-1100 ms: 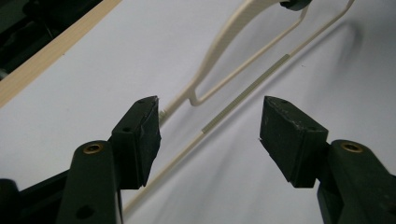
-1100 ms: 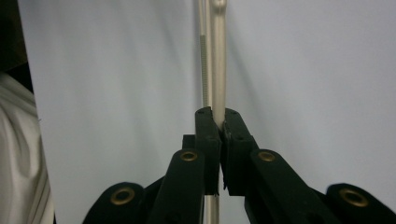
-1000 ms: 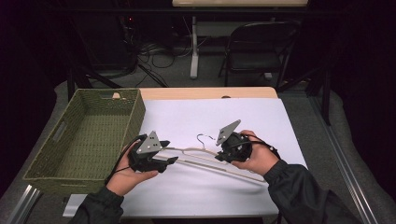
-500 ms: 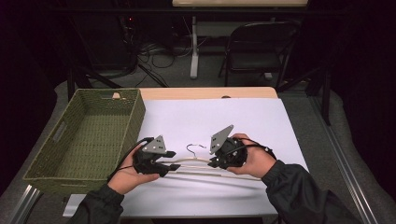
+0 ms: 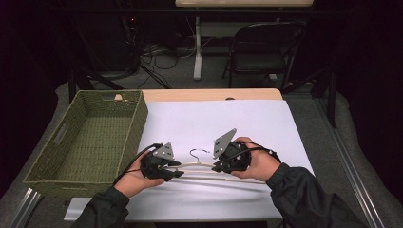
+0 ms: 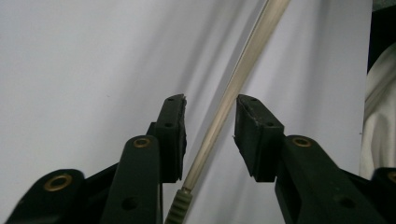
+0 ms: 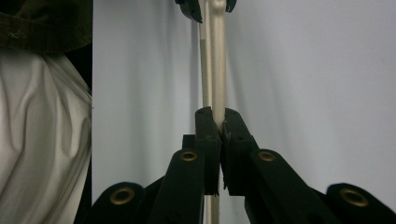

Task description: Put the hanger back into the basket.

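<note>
A pale hanger point(image 5: 199, 166) with a thin wire hook point(image 5: 198, 152) lies across the white sheet point(image 5: 214, 118) near the table's front. My right gripper point(image 5: 216, 167) is shut on one of its arms; in the right gripper view both pads point(image 7: 216, 114) press on the pale bar point(image 7: 217, 56). My left gripper point(image 5: 178, 172) sits at the other arm. In the left gripper view the bar point(image 6: 243, 70) runs between its jaws point(image 6: 210, 109), which have just been closing. A gap remains on each side of the bar, so they are open.
A green woven basket point(image 5: 138, 118) stands at the table's left, close to my left hand. Beyond the table are a folding chair point(image 5: 266, 42) and floor cables. White cloth point(image 7: 42, 116) hangs past the sheet's near edge.
Both hands have come down and slightly nearer, bringing the hanger low over the sheet. The left gripper's jaws have narrowed around the hanger's arm. The right grip is unchanged.
</note>
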A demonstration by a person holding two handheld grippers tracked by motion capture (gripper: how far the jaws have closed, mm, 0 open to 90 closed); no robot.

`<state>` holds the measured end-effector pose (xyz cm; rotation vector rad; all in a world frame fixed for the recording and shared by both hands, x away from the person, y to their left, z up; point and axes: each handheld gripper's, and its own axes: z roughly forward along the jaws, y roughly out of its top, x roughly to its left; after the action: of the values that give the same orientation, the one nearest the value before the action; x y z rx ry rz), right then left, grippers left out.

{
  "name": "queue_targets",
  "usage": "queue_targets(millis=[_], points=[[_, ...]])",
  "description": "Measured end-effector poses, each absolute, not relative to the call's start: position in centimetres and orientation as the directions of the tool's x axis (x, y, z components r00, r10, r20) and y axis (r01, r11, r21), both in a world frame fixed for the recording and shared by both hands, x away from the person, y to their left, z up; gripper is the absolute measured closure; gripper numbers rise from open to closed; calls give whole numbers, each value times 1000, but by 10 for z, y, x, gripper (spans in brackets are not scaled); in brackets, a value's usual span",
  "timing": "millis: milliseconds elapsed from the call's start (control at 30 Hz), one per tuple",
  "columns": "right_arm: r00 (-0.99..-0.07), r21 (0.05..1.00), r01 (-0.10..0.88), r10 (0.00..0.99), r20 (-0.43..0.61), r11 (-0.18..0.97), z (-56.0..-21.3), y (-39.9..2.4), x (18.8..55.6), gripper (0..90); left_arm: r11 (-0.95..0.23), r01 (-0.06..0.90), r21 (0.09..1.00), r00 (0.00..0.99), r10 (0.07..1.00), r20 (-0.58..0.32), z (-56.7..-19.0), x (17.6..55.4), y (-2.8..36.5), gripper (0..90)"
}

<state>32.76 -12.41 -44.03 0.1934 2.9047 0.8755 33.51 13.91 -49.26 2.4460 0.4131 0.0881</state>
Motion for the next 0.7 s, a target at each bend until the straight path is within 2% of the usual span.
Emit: queue_targets(millis=[700], points=[[-986, 554, 88, 153, -71, 828, -443, -127, 330, 858, -767, 253, 589, 962, 265, -68, -496, 333, 138, 815]])
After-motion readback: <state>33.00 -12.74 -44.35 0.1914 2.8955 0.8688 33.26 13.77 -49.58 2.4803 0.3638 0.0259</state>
